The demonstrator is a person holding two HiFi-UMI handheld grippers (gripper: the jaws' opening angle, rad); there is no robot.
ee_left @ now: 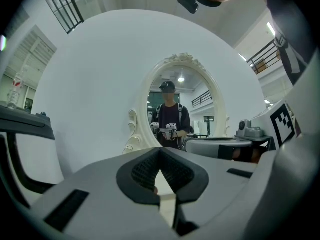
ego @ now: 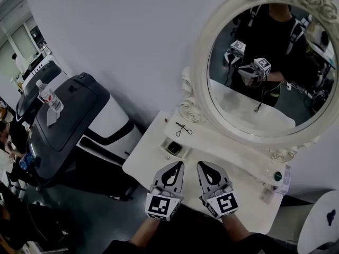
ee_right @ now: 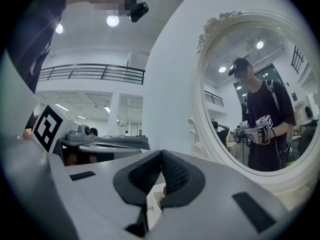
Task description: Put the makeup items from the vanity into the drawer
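Observation:
A white vanity top [ego: 153,152] stands against the wall under an oval mirror [ego: 249,110]. On it lie a black eyelash curler [ego: 183,129], a small dark square compact [ego: 173,148], a green-capped item [ego: 277,176] and a pale tube [ego: 266,194] at the right end. My left gripper [ego: 179,164] and right gripper [ego: 202,164] hover side by side over the near part of the top, both shut with nothing between the jaws. In the left gripper view the left gripper [ee_left: 160,151] points at the mirror; in the right gripper view the right gripper [ee_right: 161,154] does the same. No drawer shows.
A black and white machine [ego: 79,115] stands left of the vanity with a water bottle [ego: 48,96] on it. A white chair [ego: 323,221] is at the lower right. The carved mirror frame [ego: 188,107] rises at the back of the tabletop.

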